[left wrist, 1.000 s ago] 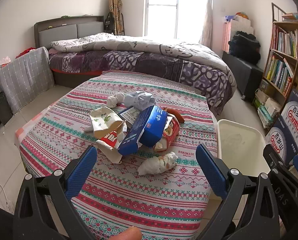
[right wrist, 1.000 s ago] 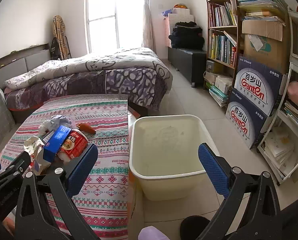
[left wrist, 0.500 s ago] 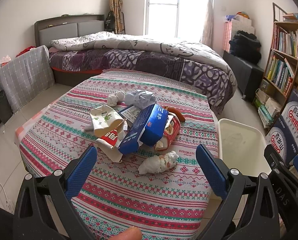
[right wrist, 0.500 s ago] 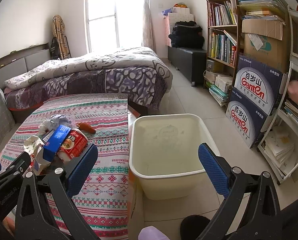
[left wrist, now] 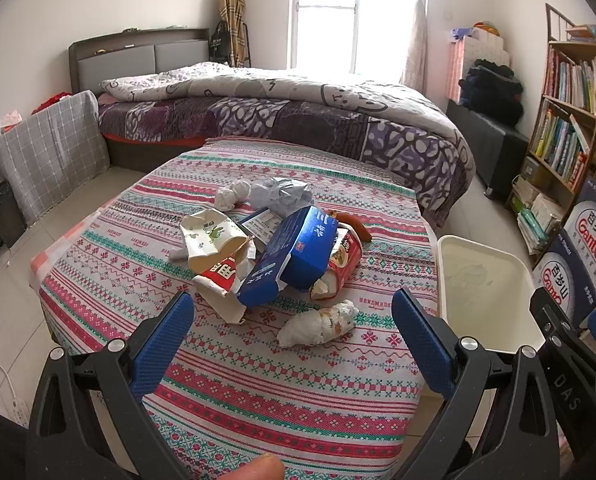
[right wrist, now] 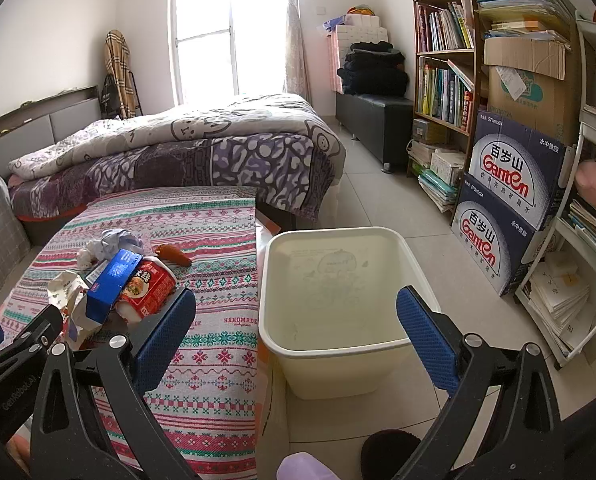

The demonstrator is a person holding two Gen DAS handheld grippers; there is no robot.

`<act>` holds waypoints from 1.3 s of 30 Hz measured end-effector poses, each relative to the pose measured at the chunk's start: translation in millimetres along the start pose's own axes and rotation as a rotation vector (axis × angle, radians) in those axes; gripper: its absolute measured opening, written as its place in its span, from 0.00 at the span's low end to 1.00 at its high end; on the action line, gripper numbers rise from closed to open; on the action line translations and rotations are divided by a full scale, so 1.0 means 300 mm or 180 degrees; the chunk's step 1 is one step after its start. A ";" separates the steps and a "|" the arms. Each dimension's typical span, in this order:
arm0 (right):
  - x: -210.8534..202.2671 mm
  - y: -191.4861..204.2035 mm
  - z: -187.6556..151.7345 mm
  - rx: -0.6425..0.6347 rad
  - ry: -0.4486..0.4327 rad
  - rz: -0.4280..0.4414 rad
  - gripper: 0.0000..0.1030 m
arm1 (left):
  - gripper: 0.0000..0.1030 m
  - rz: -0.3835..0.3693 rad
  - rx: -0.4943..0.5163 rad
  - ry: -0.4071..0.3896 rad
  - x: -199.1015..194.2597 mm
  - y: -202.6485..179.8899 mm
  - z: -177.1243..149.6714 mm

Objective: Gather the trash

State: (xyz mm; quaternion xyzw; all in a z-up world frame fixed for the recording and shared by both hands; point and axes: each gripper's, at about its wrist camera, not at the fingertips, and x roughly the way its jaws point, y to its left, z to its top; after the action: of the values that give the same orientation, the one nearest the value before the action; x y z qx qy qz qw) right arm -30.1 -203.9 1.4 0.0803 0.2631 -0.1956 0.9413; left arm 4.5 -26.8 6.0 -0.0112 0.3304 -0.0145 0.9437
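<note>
Left gripper: fingers spread wide, nothing between the blue pads, held above the near part of the patterned tablecloth. The crumpled white wad lies on the cloth between the two fingers as the left wrist view frames it, but no contact with it shows.

Right gripper: fingers likewise wide apart and empty, aimed at the cream bin, which stands on the floor just beside the table's right edge.

Trash pile, all on the cloth: blue carton resting on a red noodle cup; a torn paper bag on the left side of the heap; a grey crumpled paper and a small white paper ball behind; a brown sausage-like item at the far right of the heap.

Bin interior: pale, only faint marks on the bottom; no trash seen inside.

Assessment: collection appears not yet begun. Every visible item remains on the table and nothing is held. The wad nearest the left gripper looks the likeliest first pickup; the whole heap is outstanding.
</note>
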 end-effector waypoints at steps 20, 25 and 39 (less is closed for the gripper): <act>-0.004 -0.011 -0.006 0.0006 0.0052 -0.0022 0.93 | 0.93 -0.0018 -0.0082 0.0081 0.013 0.024 -0.008; 0.015 -0.008 0.022 0.0029 0.0379 -0.0015 0.93 | 0.93 -0.0042 -0.0136 0.0121 0.019 0.033 0.011; 0.117 0.030 0.198 -0.0062 0.0865 0.0380 0.93 | 0.93 -0.0200 -0.0106 0.0057 0.049 0.090 0.295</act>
State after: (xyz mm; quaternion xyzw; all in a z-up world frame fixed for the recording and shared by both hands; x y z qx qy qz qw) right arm 28.5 -222.2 33.7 0.1124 0.3848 -0.1239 0.9077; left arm 71.8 0.8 65.2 -0.0371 0.3384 -0.0387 0.9395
